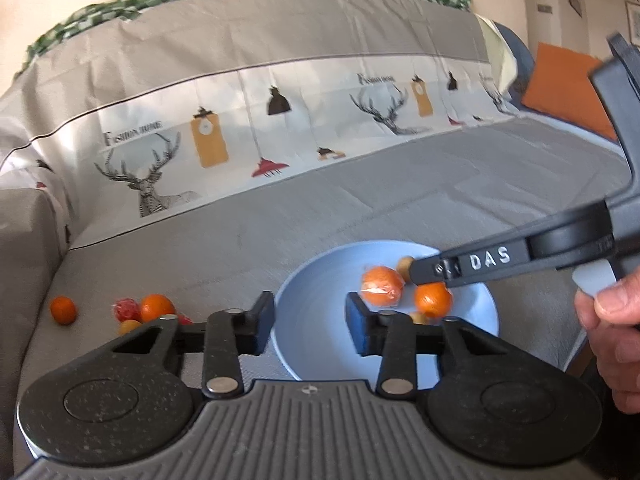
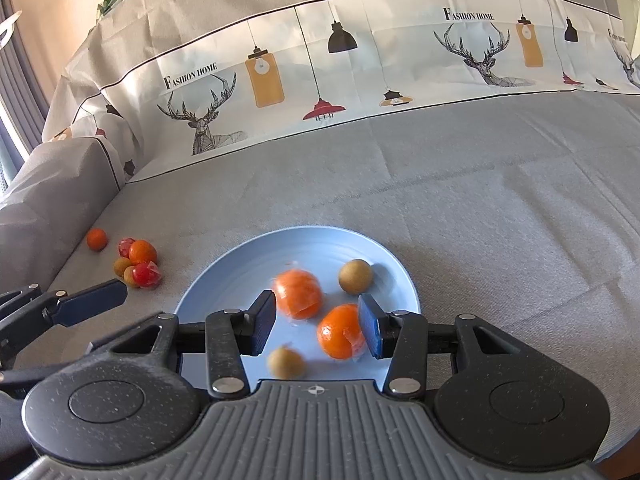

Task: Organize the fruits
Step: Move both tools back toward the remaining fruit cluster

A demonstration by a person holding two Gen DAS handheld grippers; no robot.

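On sofa seat, grey cover: blue plate (image 2: 224, 276) lies flat, near the front edge.
Plate contents: two wrapped oranges and two small tan-brown fruits, all loose.
Orange 1 (image 2: 299, 294): plate centre, blurred; film wrap visible.
Orange 2 (image 2: 340, 332): at 5 o'clock from orange 1, just beside it.
Tan fruit, far (image 2: 355, 276): 2 o'clock from plate centre.
Tan fruit, near (image 2: 286, 362): 6 o'clock, by the near rim.
Orientation: all fruits roundish; no long axis or pointing direction can be told.
Loose cluster (image 2: 138, 266): on the seat at 9 o'clock of the plate, well apart; oranges, red wrapped fruits, tan fruits. One small orange (image 2: 97, 239) sits alone farther left.
Right tool (image 2: 316, 322): fingers spread, above the plate, holding nothing; orange 2 lies by its right pad.
Left tool (image 1: 310, 322): fingers spread, empty, over the plate's left part.
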